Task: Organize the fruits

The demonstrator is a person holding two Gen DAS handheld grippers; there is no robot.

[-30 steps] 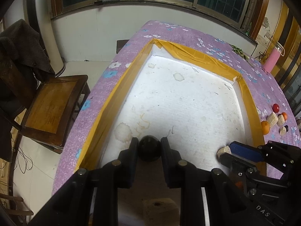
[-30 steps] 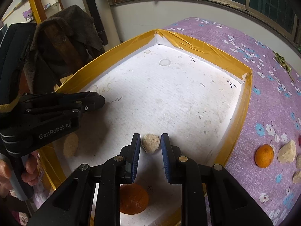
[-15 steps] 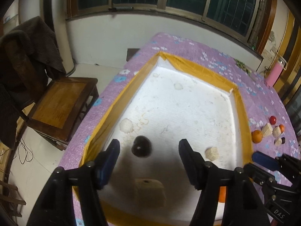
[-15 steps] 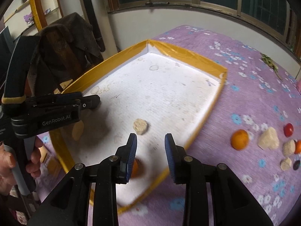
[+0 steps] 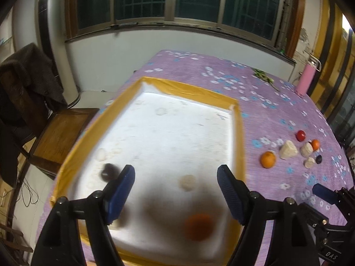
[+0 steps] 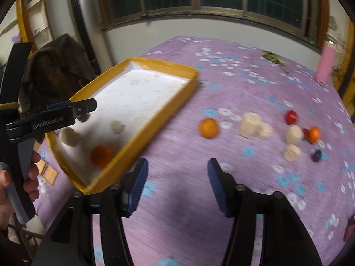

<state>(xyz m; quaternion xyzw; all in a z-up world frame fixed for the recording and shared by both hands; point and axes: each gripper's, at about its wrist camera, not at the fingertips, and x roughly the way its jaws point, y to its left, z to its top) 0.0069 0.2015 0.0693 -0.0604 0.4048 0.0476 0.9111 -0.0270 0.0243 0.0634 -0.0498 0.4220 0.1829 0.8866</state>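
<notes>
- Desk [image 6: 182, 210] with purple cloth: tray [image 5: 238, 137] holds a dark fruit [image 5: 108, 171], pale lump [image 5: 188, 182] and orange [image 5: 198, 226].
- Left hand-held gripper [image 5: 175, 182]: jaws just opened, dark fruit released, nothing between them.
- Right hand-held gripper [image 6: 176, 178]: jaws just opened, empty, now over cloth facing loose fruits [image 6: 208, 127]; next pick likely there.

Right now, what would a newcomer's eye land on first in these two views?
The yellow-rimmed white tray on the purple flowered cloth, holding an orange, a dark fruit and pale lumps. To its right a cluster of fruit waits on the cloth. Both grippers, left and right, are open and empty.
</notes>
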